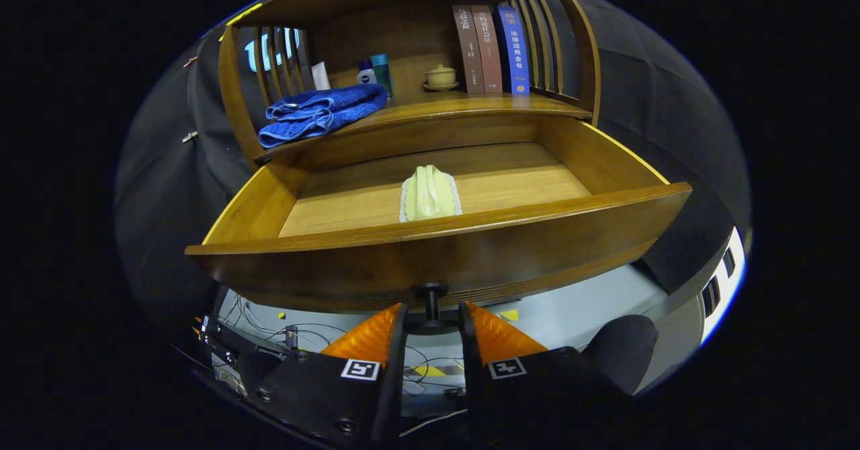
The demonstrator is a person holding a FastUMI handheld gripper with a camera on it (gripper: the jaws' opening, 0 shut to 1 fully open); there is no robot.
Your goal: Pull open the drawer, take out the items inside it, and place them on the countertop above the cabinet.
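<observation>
Inside the drawer, just behind its front panel, lies the pale green item; the drawer stands pulled out, exposing it for removal; the gripper is clamped on the knob; a blue towel already rests on the countertop above.

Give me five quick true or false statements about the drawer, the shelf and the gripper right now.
1. The drawer is pulled open. True.
2. The gripper fingers are closed on the drawer's knob. True.
3. The drawer is empty. False: a pale green item lies inside.
4. The blue towel lies in the drawer. False: it is on the countertop.
5. Three books stand on the countertop. True.
</observation>
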